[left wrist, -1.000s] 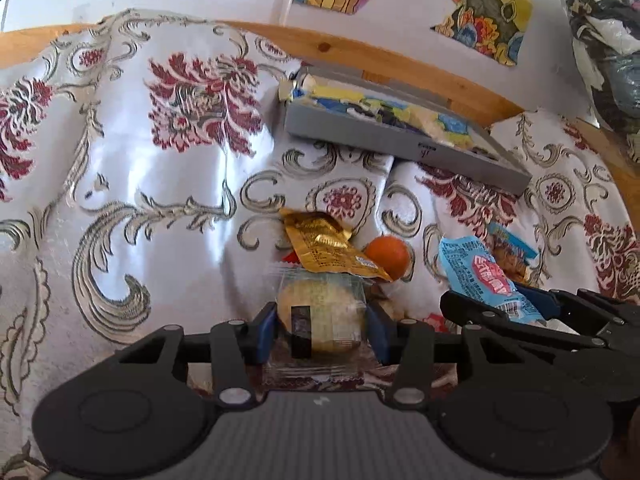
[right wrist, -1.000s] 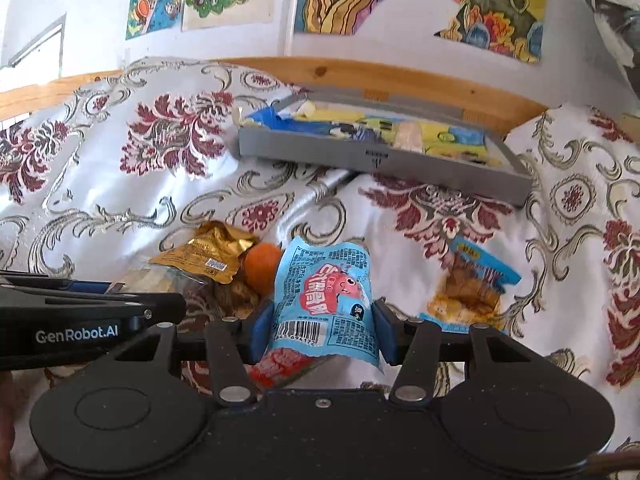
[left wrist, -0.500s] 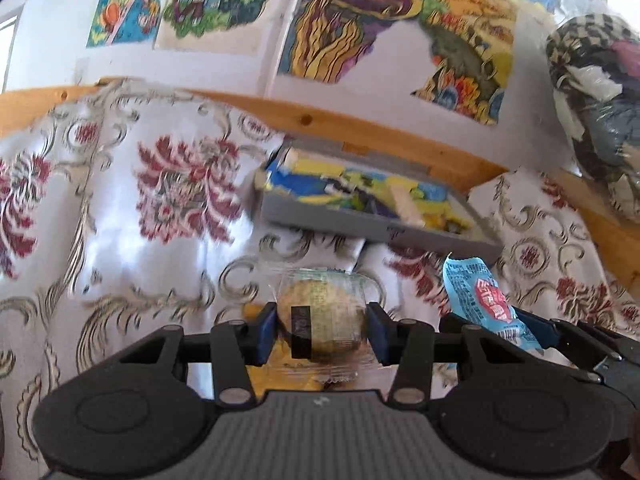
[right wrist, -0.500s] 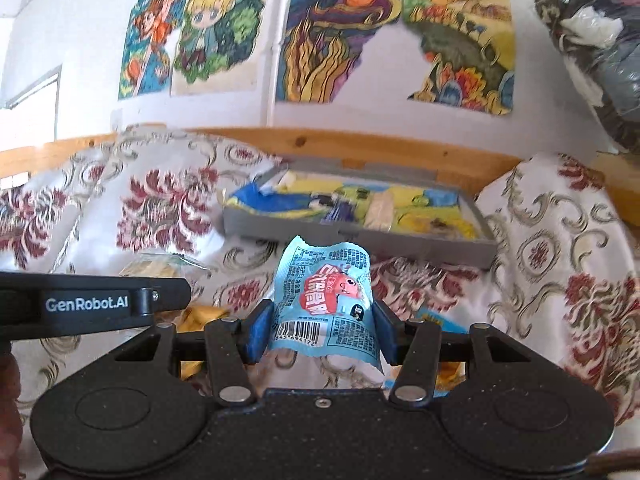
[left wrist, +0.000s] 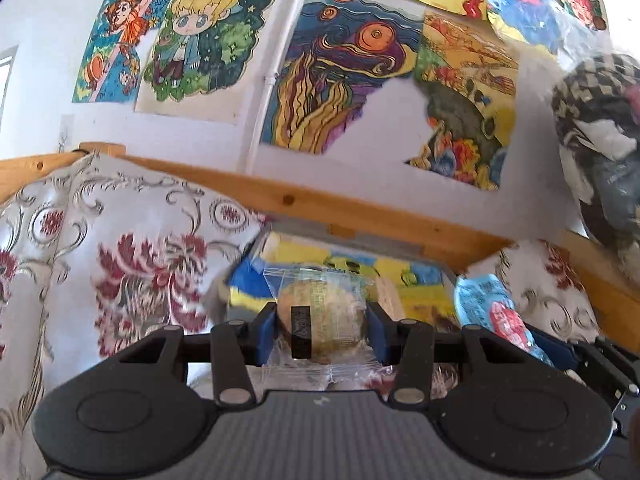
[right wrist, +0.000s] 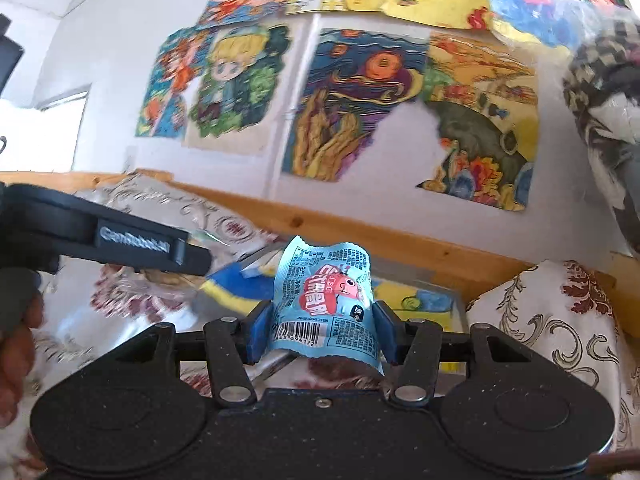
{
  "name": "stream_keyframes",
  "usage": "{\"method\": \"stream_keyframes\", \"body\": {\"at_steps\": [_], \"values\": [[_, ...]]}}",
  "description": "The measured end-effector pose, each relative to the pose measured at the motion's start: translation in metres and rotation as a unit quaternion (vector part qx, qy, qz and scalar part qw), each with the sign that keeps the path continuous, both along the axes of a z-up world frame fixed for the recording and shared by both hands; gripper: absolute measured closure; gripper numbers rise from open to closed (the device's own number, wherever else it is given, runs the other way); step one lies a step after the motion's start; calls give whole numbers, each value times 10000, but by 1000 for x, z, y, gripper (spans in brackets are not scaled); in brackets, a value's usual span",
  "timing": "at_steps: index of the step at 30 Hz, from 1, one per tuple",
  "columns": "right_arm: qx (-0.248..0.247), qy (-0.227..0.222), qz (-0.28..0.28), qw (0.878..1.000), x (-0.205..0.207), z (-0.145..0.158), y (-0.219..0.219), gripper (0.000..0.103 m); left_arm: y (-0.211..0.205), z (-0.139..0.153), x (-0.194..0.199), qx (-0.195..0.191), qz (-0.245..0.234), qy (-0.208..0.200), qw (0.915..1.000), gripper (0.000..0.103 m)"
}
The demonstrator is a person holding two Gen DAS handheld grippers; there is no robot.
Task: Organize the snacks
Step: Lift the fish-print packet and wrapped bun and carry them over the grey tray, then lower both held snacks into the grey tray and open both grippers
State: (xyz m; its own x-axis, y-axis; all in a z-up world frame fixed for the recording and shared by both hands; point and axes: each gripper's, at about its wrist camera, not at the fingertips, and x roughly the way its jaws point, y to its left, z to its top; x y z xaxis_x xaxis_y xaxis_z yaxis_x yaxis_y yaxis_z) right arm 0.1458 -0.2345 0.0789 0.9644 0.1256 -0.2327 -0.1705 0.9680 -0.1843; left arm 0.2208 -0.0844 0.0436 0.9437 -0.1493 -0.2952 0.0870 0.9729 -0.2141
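Observation:
My left gripper [left wrist: 322, 330] is shut on a round yellow pastry in a clear wrapper [left wrist: 320, 316], held up in the air just short of the grey snack tray [left wrist: 376, 242]. My right gripper [right wrist: 322, 330] is shut on a light blue snack packet with a red cartoon face [right wrist: 326, 304], held upright. The tray [right wrist: 424, 280] lies behind it, with yellow and blue packets inside. The blue packet [left wrist: 492, 316] also shows at the right of the left wrist view. The left gripper's body [right wrist: 120, 236] crosses the left of the right wrist view.
A floral cloth [left wrist: 132, 272] covers the surface. A wooden rail [left wrist: 360, 208] runs behind the tray under a wall of coloured drawings [left wrist: 340, 72]. A bundle of checked fabric [left wrist: 600, 128] hangs at the right. A hand [right wrist: 16, 344] shows at the left edge.
Both grippers have lifted off the cloth with their snacks and moved forward toward the tray. The gold packet and the orange on the cloth have dropped out of view.

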Motion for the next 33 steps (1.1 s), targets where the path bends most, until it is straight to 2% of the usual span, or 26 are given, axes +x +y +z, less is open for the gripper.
{"method": "stream_keyframes", "body": {"at_steps": [9, 17, 26, 33], "values": [[438, -41, -492, 9978, 66, -8, -32, 48, -21, 6, 68, -17, 260, 56, 9996, 53], [683, 33, -876, 9938, 117, -26, -61, 48, -41, -9, 125, 6, 322, 233, 9992, 53], [927, 367, -995, 9900, 157, -52, -74, 48, -55, -36, 165, 74, 363, 513, 9980, 53], [828, 518, -943, 9907, 170, -61, -66, 47, -55, -48, 178, 112, 404, 692, 9967, 53]]}}
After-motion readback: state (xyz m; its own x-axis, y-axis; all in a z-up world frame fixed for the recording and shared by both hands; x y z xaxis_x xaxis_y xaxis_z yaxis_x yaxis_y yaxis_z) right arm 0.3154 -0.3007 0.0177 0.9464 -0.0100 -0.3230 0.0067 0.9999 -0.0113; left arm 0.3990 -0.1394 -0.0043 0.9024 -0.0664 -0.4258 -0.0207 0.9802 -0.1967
